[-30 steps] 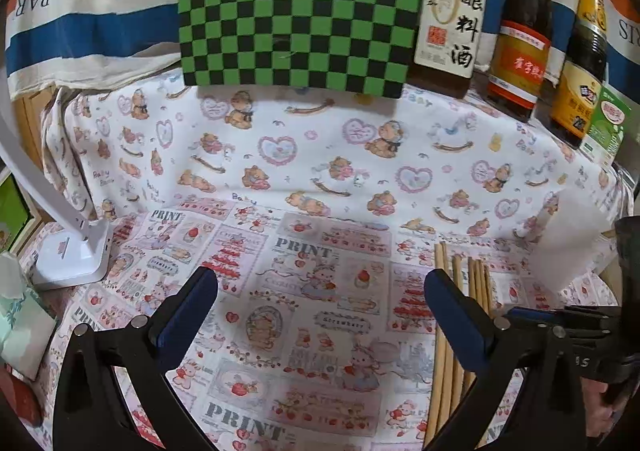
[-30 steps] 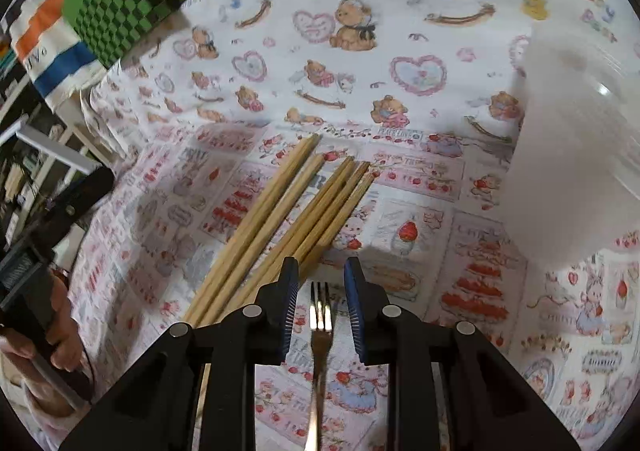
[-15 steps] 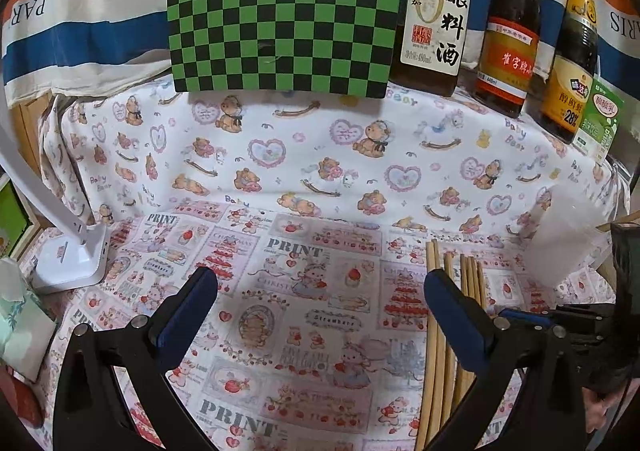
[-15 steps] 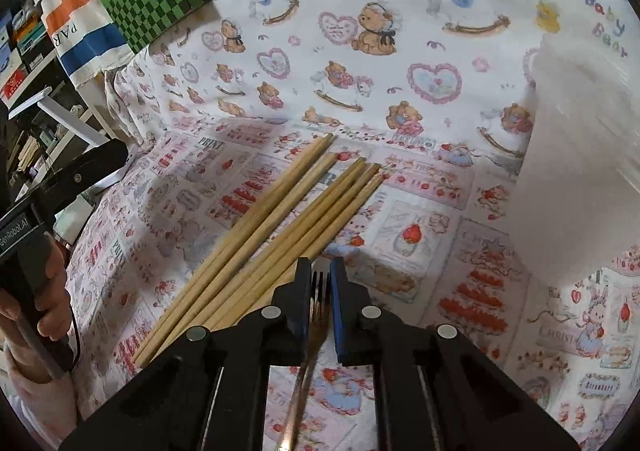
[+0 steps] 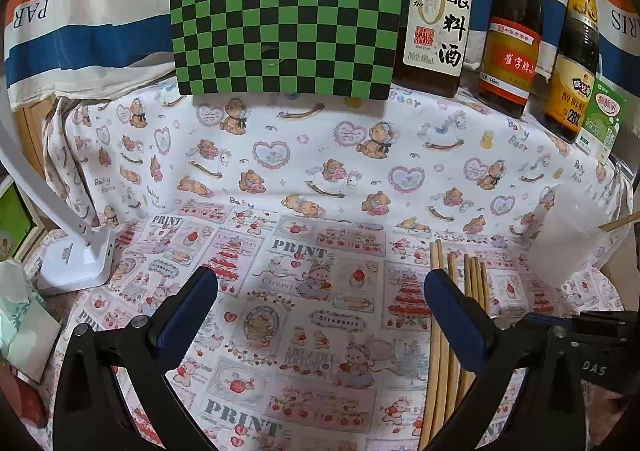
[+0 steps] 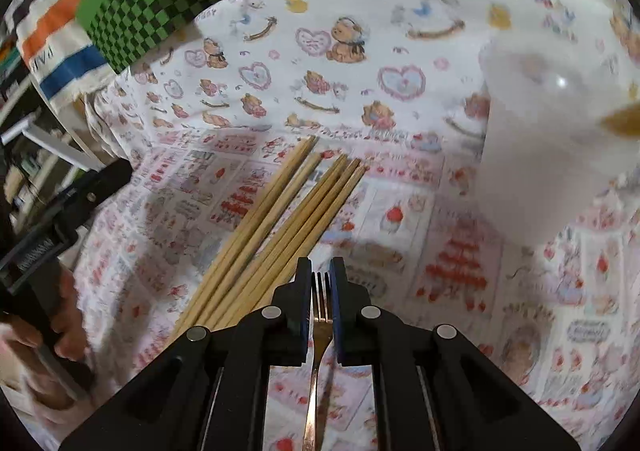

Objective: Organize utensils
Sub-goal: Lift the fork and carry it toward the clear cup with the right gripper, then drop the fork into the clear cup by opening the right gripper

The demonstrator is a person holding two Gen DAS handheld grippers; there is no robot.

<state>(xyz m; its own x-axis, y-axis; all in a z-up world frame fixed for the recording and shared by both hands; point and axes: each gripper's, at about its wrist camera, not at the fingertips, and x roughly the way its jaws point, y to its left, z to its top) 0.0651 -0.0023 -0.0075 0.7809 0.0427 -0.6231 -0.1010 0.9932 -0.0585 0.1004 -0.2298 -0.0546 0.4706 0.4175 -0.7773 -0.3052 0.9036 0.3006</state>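
Item 1: slim copper-toned metal fork [image 6: 319, 303]. Clamped by the right hand-held gripper [image 6: 320, 287], whose jaws are nearly closed on its neck; the tines show just past the fingertips, and the handle runs back toward the camera under the gripper body. Long axis in line with the gripper, pointing far.

Item 2: frosted translucent plastic cup [image 6: 548, 147], upright on the surface, far and to the right of the fork tines, well apart from them. A tan stick end shows at its right side; whether it stands inside cannot be told. In the left wrist view the same cup [image 5: 568, 235] sits at the far right.

Item 3: bundle of about 6 pale bamboo chopsticks [image 6: 276, 227], flat on the cartoon-print tablecloth [image 6: 360, 63], just left of the held fork, long axes running near-left to far-right. Seen also as the chopsticks [image 5: 444, 339] beside the left tool's right finger.

Item 4: left hand-held gripper [image 5: 320, 315], jaws wide apart, holding nothing, above the cloth left of the chopsticks.

Judgement: the right hand is much the nearer to the cup. The likely move is a carry far and rightward, with the fork tipped to vertical over the rim. Risk: catching the rim of the light cup and toppling it.
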